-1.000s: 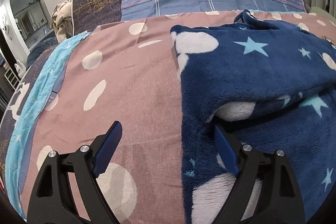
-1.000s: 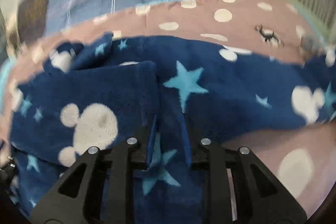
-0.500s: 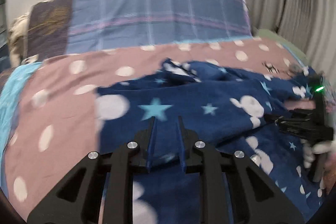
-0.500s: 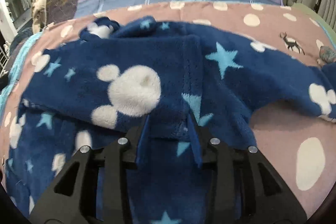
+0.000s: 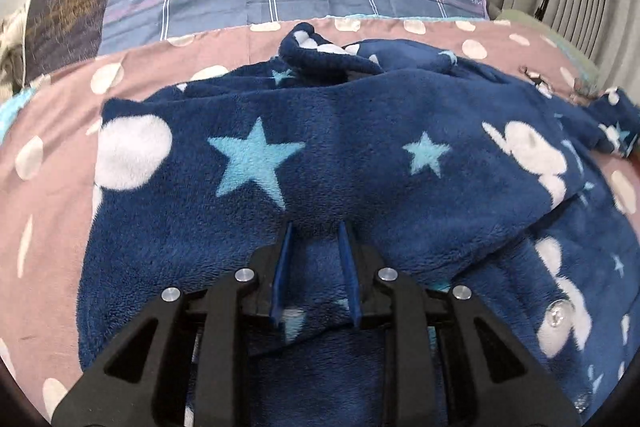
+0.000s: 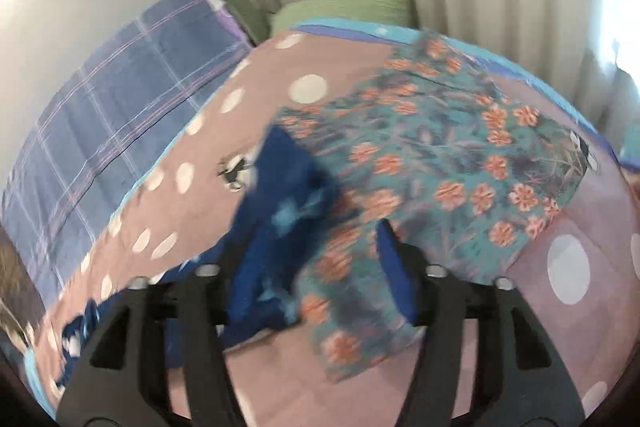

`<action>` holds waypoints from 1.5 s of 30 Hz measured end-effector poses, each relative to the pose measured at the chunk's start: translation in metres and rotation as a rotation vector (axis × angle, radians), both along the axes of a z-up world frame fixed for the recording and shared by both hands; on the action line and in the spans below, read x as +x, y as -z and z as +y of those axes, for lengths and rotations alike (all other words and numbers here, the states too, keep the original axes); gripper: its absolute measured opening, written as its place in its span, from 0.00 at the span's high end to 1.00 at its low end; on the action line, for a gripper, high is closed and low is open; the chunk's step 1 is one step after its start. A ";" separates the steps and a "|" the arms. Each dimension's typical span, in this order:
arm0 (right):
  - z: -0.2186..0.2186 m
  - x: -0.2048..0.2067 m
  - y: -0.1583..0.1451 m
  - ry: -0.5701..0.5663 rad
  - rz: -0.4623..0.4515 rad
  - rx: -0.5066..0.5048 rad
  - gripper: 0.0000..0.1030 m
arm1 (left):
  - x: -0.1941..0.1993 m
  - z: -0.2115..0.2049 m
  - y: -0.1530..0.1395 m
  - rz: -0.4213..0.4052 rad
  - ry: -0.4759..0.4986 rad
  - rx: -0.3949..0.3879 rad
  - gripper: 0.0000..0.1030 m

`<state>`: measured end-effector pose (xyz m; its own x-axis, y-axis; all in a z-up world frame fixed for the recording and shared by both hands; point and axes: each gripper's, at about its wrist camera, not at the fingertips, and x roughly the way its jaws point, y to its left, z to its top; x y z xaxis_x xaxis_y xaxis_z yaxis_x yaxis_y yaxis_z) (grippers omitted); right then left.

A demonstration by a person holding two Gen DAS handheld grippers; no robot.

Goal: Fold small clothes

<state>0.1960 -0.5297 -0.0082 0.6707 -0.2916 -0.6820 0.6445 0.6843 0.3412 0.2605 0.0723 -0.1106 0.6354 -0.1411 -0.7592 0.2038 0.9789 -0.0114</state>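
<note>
Though blurred, right gripper [image 6: 320,263] jaws, just opening, stand apart around navy fleece garment [image 5: 340,163]; left gripper [image 5: 314,255] pinches its plush fold, narrow; garment spread on dotted bedcover [image 5: 132,75]; floral cloth [image 6: 440,163] smeared.

My left claw [image 5: 314,259]: matte black plastic frame with triangular cut-outs, silver round screw heads, thin blue pads on the fingers [image 5: 280,279]. My right claw [image 6: 320,267]: same black frame, silver screws, blue pads, blurred.
</note>
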 end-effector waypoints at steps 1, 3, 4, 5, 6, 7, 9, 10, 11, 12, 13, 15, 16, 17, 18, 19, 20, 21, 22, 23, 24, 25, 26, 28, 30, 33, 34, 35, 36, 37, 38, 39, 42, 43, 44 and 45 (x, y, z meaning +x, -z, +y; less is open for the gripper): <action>-0.006 0.004 0.006 -0.002 -0.005 0.032 0.37 | 0.000 -0.001 0.000 -0.002 0.000 0.007 0.75; -0.011 0.014 0.011 0.003 -0.010 0.032 0.36 | -0.002 0.002 -0.002 -0.002 -0.001 0.001 0.75; -0.010 0.021 0.011 0.009 -0.003 0.005 0.38 | -0.002 0.004 -0.002 -0.002 -0.002 -0.005 0.75; -0.011 0.028 0.010 0.013 0.005 -0.023 0.59 | -0.002 0.006 -0.002 -0.002 -0.002 -0.011 0.75; -0.008 0.032 0.007 0.010 0.010 -0.038 0.83 | -0.002 0.006 -0.002 -0.002 -0.002 -0.016 0.75; -0.005 0.038 0.005 -0.016 0.007 -0.036 0.83 | -0.002 0.007 -0.002 -0.003 -0.003 -0.020 0.75; 0.014 0.044 -0.007 -0.053 -0.043 -0.026 0.84 | -0.002 0.007 -0.002 -0.005 -0.003 -0.022 0.75; 0.027 0.046 -0.016 -0.094 -0.074 -0.023 0.84 | -0.002 0.007 -0.002 -0.006 -0.004 -0.025 0.75; 0.057 0.052 -0.025 -0.187 -0.120 -0.013 0.84 | -0.002 0.007 -0.002 -0.006 -0.004 -0.027 0.75; 0.081 0.055 -0.032 -0.260 -0.148 -0.009 0.84 | -0.002 0.008 -0.002 -0.006 -0.004 -0.031 0.75; 0.110 0.058 -0.037 -0.346 -0.177 -0.008 0.84 | -0.002 0.008 -0.002 -0.007 -0.004 -0.034 0.75; 0.183 0.062 -0.046 -0.548 -0.240 -0.029 0.84 | -0.003 0.009 -0.002 -0.007 -0.004 -0.041 0.75; 0.219 0.062 -0.046 -0.642 -0.265 -0.049 0.84 | -0.003 0.010 -0.002 -0.007 -0.004 -0.047 0.75; 0.262 0.062 -0.040 -0.761 -0.288 -0.054 0.84 | -0.003 0.011 -0.002 -0.007 -0.004 -0.054 0.75; 0.292 0.064 -0.030 -0.846 -0.286 -0.038 0.84 | -0.003 0.013 -0.002 -0.005 -0.004 -0.065 0.75; 0.322 0.066 -0.016 -0.928 -0.260 -0.014 0.84 | -0.003 0.014 -0.002 -0.004 -0.004 -0.074 0.75; 0.343 0.067 -0.004 -0.981 -0.228 -0.005 0.84 | -0.003 0.016 -0.002 -0.002 -0.003 -0.087 0.75; 0.365 0.068 0.012 -1.030 -0.178 -0.010 0.84 | -0.003 0.019 -0.002 0.001 -0.003 -0.103 0.75; 0.384 0.068 0.028 -1.063 -0.128 -0.024 0.84 | -0.002 0.020 -0.002 0.004 -0.002 -0.117 0.75; 0.396 0.068 0.043 -1.083 -0.087 -0.034 0.84 | -0.002 0.022 -0.002 0.007 -0.001 -0.133 0.75; 0.404 0.067 0.061 -1.097 -0.042 -0.036 0.84 | -0.001 0.025 -0.002 0.013 0.001 -0.157 0.74; 0.408 0.067 0.071 -1.097 -0.022 -0.036 0.84 | 0.000 0.030 -0.004 0.022 0.004 -0.202 0.71; 0.406 0.065 0.077 -1.091 -0.022 -0.033 0.84 | 0.000 0.032 -0.007 0.029 0.009 -0.231 0.68; 0.400 0.063 0.080 -1.082 -0.055 0.009 0.84 | -0.001 0.036 -0.018 0.044 0.031 -0.345 0.53; 0.396 0.063 0.082 -1.080 -0.072 0.035 0.84 | -0.003 0.031 -0.033 0.040 0.081 -0.464 0.47; 0.398 0.059 0.083 -1.088 -0.077 -0.011 0.81 | 0.002 0.008 -0.047 0.065 0.153 -0.535 0.26; 0.398 0.058 0.083 -1.092 -0.082 -0.030 0.80 | 0.009 -0.006 -0.047 0.094 0.180 -0.531 0.24; 0.401 0.055 0.082 -1.099 -0.089 -0.051 0.78 | 0.014 -0.017 -0.044 0.119 0.193 -0.513 0.24; 0.405 0.053 0.080 -1.102 -0.091 -0.064 0.78 | 0.021 -0.028 -0.038 0.149 0.194 -0.487 0.24; 0.408 0.052 0.080 -1.104 -0.089 -0.076 0.78 | 0.027 -0.036 -0.033 0.175 0.190 -0.472 0.24; 0.409 0.049 0.079 -1.106 -0.085 -0.090 0.77 | 0.034 -0.043 -0.028 0.199 0.185 -0.467 0.24; 0.411 0.047 0.077 -1.115 -0.081 -0.099 0.75 | 0.041 -0.052 -0.023 0.220 0.174 -0.469 0.25; 0.412 0.040 0.072 -1.146 -0.074 -0.102 0.68 | 0.042 -0.068 -0.025 0.184 0.192 -0.430 0.58; 0.410 0.037 0.070 -1.156 -0.070 -0.099 0.67 | 0.043 -0.074 -0.026 0.187 0.227 -0.428 0.93; 0.407 0.033 0.067 -1.167 -0.068 -0.092 0.66 | 0.046 -0.074 -0.028 0.215 0.247 -0.458 0.93; 0.401 0.027 0.064 -1.168 -0.069 -0.086 0.64 | 0.045 -0.074 -0.034 0.200 0.248 -0.463 0.93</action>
